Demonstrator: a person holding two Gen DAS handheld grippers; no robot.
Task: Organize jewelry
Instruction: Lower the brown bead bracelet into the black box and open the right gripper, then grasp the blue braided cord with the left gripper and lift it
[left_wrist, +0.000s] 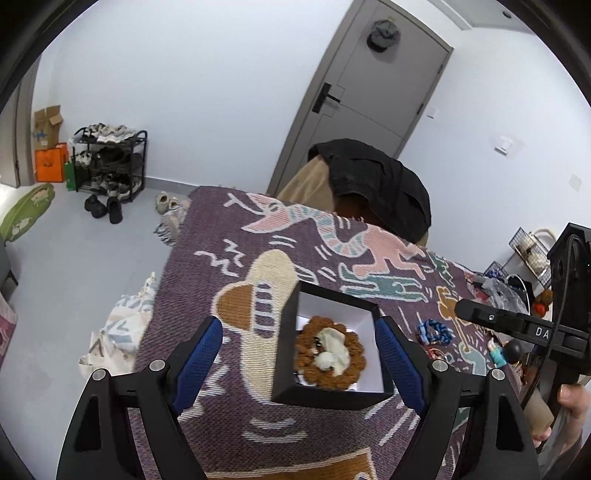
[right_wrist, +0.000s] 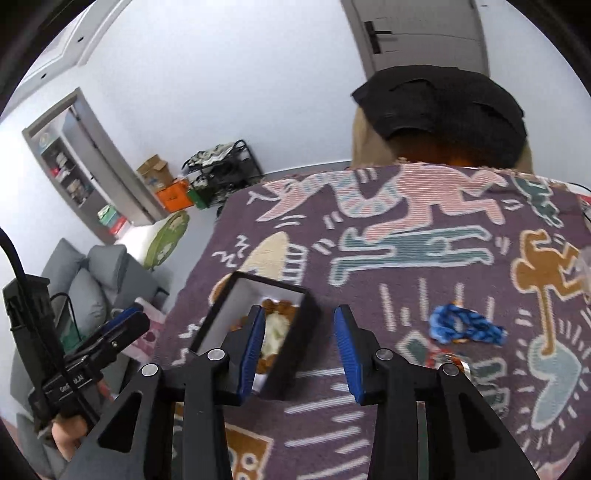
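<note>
Right wrist view: right gripper (right_wrist: 300, 347) has its jaws apart and empty beside the black box (right_wrist: 295, 354), where the brown bead bracelet (left_wrist: 330, 356) already sits. Left gripper (left_wrist: 299, 363) straddles the box, wide apart. I'd go for the blue bracelet (right_wrist: 463, 325) next, low and centered.

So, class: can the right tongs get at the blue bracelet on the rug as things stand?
Probably yes. The right tongs stand open and empty, and the blue bracelet lies uncovered on the rug just to their right, nothing between.
</note>
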